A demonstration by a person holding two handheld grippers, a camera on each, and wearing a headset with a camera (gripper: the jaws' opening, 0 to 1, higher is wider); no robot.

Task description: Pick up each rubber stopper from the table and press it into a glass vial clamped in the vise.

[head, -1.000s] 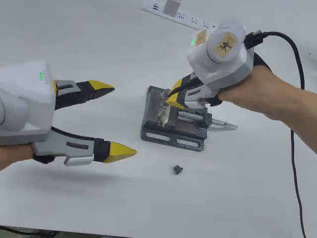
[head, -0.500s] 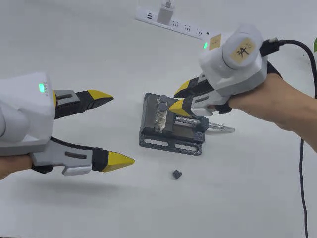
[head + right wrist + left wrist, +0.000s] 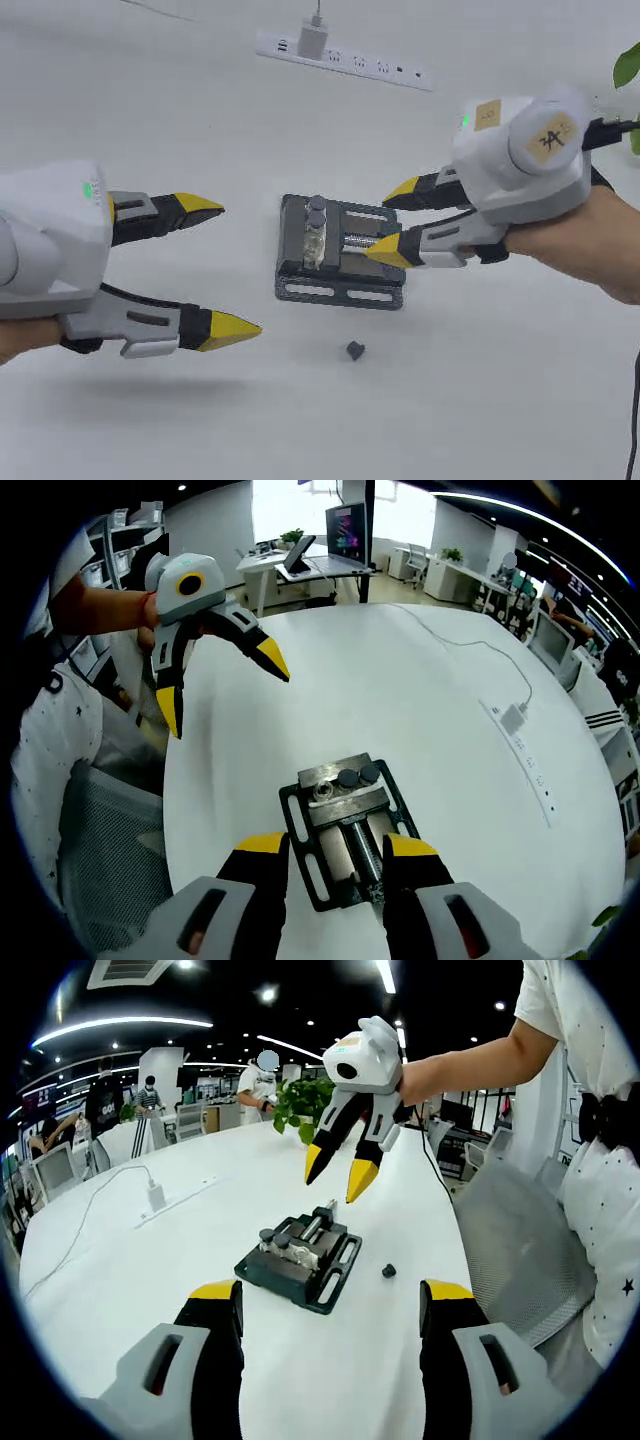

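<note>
1. the right gripper point(image 3: 385, 226) hovers with its jaws parted and nothing between them, its tips just over the screw end of the vise point(image 3: 340, 290). the left gripper point(image 3: 222, 266) hangs well apart on the vise's far side, jaws spread wide and also empty.
2. the last loose rubber stopper point(image 3: 355, 350) lies on the table point(image 3: 480, 400), beneath and a little ahead of the right gripper's tips. it is small, so a skewed pinch could squirt it away.
3. two of the vials point(image 3: 313, 243) look capped and one seems open. a tilted or hard press could crack the glass.
4. on the way down, the lower jaw might clip the vise.
</note>
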